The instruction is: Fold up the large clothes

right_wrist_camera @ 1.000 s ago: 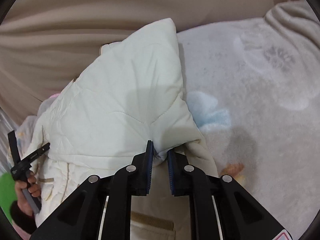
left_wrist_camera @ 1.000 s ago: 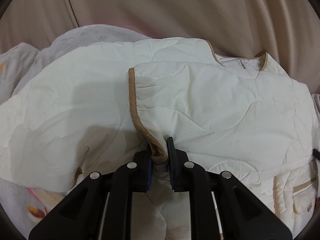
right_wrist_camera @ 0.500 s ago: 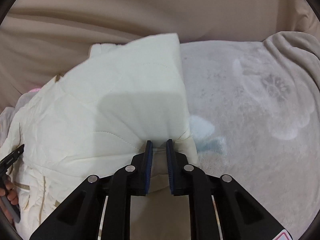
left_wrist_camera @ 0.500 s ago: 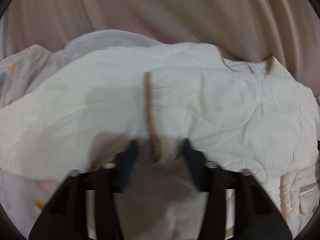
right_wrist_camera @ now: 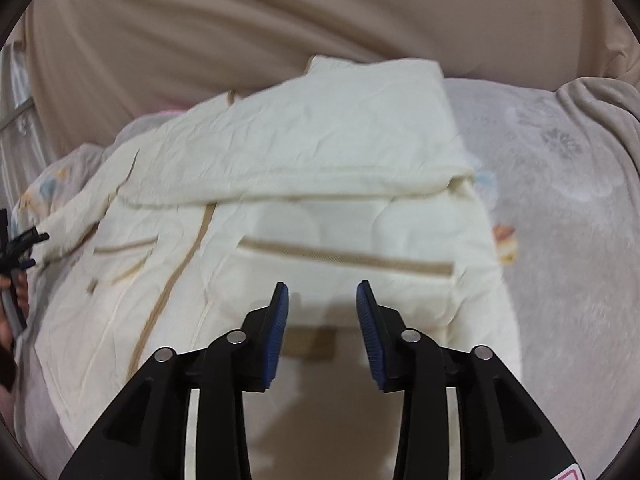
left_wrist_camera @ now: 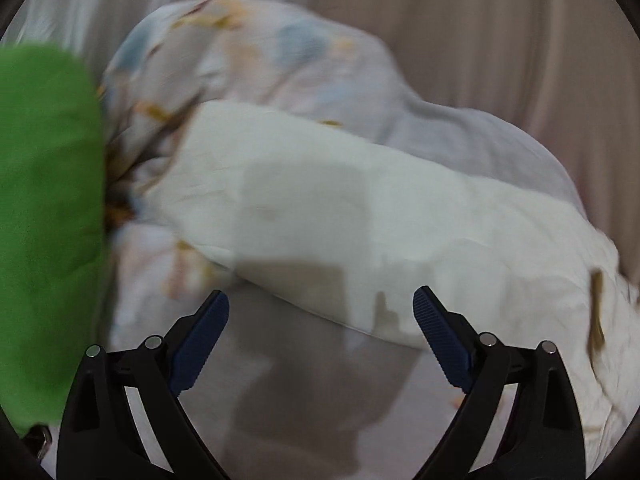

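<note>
Both my left gripper and right gripper hang open, empty. The cream quilted jacket with tan trim lies on the bed, sleeves folded in; next I should pinch its hem corners evenly.

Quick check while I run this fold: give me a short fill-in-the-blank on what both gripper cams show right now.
1. The right gripper is ____.
2. The left gripper holds ____.
3. The trim on the cream jacket is ____.
4. Left of the jacket in the left view lies a ____ cloth.

Missing words: open; nothing; tan; green
</note>
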Demonstrator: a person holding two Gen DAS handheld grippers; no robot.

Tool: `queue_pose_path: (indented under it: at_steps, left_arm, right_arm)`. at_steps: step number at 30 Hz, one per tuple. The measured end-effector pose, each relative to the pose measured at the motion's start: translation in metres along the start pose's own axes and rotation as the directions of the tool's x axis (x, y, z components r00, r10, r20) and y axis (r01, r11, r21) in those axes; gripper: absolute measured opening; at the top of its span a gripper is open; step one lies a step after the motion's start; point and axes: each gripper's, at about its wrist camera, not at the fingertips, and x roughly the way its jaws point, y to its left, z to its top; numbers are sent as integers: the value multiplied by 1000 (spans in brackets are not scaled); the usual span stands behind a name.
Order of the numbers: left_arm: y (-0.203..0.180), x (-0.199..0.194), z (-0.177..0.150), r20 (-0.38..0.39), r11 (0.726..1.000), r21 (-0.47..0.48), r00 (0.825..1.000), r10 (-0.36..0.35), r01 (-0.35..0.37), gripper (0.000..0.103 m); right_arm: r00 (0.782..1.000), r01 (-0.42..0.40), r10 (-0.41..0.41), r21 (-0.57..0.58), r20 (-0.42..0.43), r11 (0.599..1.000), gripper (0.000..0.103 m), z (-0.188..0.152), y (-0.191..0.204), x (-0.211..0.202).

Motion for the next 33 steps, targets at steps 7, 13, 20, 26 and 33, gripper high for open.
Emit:
queue_pose_path:
  at_steps: [7,13,20,26,33]
  left_arm:
    - [46,42,16,-72,972,-230,995,-65,47,53]
    - [2,-5,45,36,987,-107,993,-116,119,6]
    - [-178,-139,20,160,898,291,909,-384,329,6]
    - [-348,-177,-83,-46,680,536,822,-567,500,11]
    - [-429,-106,-224,-328,607,563,826,-458,560,52]
  right_arm:
    - [999,46,-45,-50,19,998,53,-7,10,8]
    - [1000,22,-22,-25,20,999,57,-7,6,9]
    - [1000,13,-12,-16,24,1000,58,-7,5,8]
    - [999,3,-3,-2,33,1000,61,-8,3,5]
    - [999,-28,27,26,42,999,65,-9,-1,3]
